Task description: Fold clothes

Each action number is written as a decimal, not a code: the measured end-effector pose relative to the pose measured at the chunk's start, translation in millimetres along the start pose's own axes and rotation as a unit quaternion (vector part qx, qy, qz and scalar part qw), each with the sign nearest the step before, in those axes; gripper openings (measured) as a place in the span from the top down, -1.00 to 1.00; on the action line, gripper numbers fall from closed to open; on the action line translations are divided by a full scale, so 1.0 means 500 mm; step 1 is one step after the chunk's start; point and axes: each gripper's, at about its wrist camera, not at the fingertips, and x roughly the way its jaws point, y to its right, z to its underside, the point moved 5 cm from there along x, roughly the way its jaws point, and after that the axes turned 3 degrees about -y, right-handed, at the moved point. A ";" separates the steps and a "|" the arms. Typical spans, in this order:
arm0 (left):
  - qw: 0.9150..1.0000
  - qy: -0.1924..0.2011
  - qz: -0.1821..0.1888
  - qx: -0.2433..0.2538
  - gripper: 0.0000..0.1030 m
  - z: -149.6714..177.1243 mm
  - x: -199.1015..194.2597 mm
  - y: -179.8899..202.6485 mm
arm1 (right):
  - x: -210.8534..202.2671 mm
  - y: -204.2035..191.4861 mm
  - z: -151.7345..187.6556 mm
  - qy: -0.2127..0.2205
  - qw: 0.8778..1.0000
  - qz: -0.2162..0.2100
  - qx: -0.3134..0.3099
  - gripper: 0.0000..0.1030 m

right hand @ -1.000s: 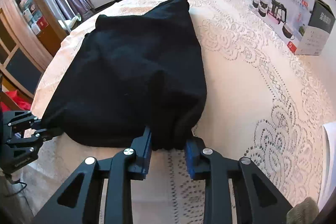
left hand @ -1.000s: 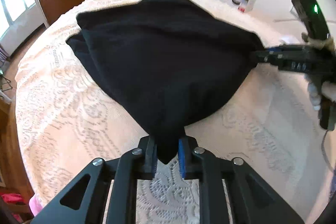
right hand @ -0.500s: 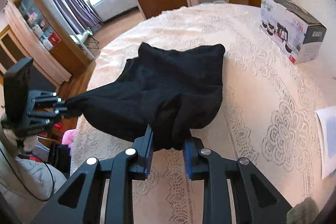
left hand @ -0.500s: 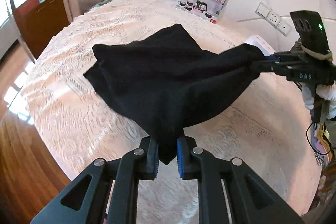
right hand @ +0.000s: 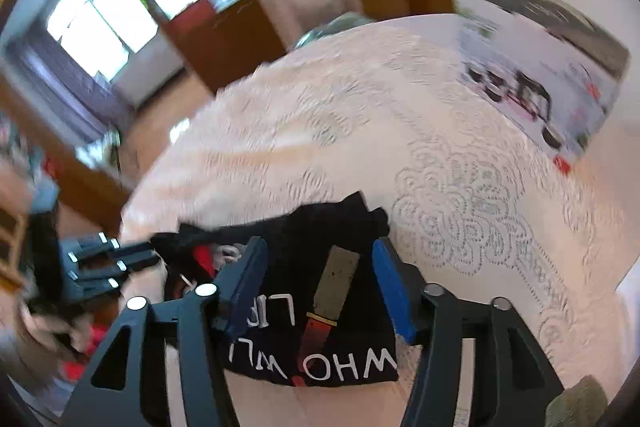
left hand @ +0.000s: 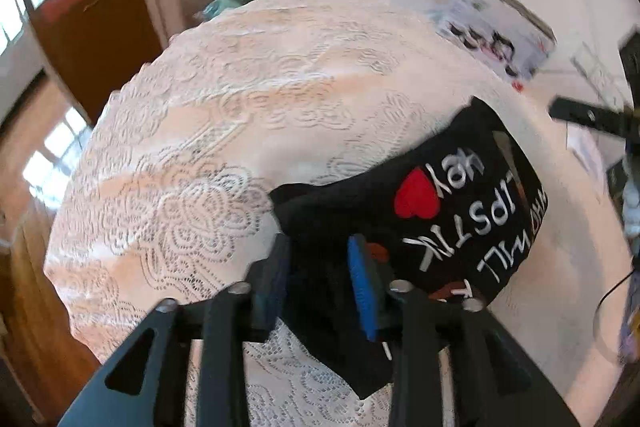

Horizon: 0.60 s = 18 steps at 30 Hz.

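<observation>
A black T-shirt [left hand: 460,211] with a red heart and white lettering lies flipped print-side up near the front of the round table; it also shows in the right wrist view [right hand: 320,307]. My left gripper [left hand: 320,283] is open, its blue pads either side of the shirt's near edge, not clamping it. My right gripper [right hand: 320,287] is open wide over the shirt's other end. Both views are motion-blurred. The right gripper's black body [left hand: 592,117] shows at the right of the left wrist view, and the left gripper [right hand: 108,263] at the left of the right wrist view.
The table carries a cream lace cloth [left hand: 224,131]. A printed tea-set box [left hand: 496,31] stands at the far right edge, seen also in the right wrist view [right hand: 540,75]. Wooden floor and cabinets lie beyond the left edge.
The shirt was lifted off the table, swung over and laid down print-side up nearer the front. Both grippers, shut on its corners before, have opened and let go.
</observation>
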 end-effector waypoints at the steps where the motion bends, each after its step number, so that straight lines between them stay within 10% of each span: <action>1: 1.000 0.003 0.000 -0.009 0.16 0.012 -0.009 -0.004 | -0.004 0.006 0.007 0.000 1.000 0.008 0.000 -0.36; 11: 0.998 -0.031 0.027 -0.052 0.16 0.117 0.036 0.049 | 0.048 0.034 0.112 -0.073 0.997 0.035 -0.011 -0.27; 12: 0.998 -0.031 0.031 -0.055 0.26 0.122 0.045 0.055 | 0.059 0.038 0.117 -0.079 0.996 0.030 -0.007 -0.27; 13: 0.997 -0.030 0.029 -0.061 0.87 0.128 0.050 0.055 | 0.069 0.040 0.124 -0.086 0.996 0.025 -0.004 -0.24; 15: 0.996 -0.031 0.023 -0.078 0.92 0.143 0.054 0.046 | 0.081 0.043 0.139 -0.106 0.994 0.028 0.003 0.97; 18: 0.995 -0.048 0.022 -0.089 0.90 0.175 0.055 0.039 | 0.088 0.086 0.155 -0.121 0.990 0.063 0.042 0.94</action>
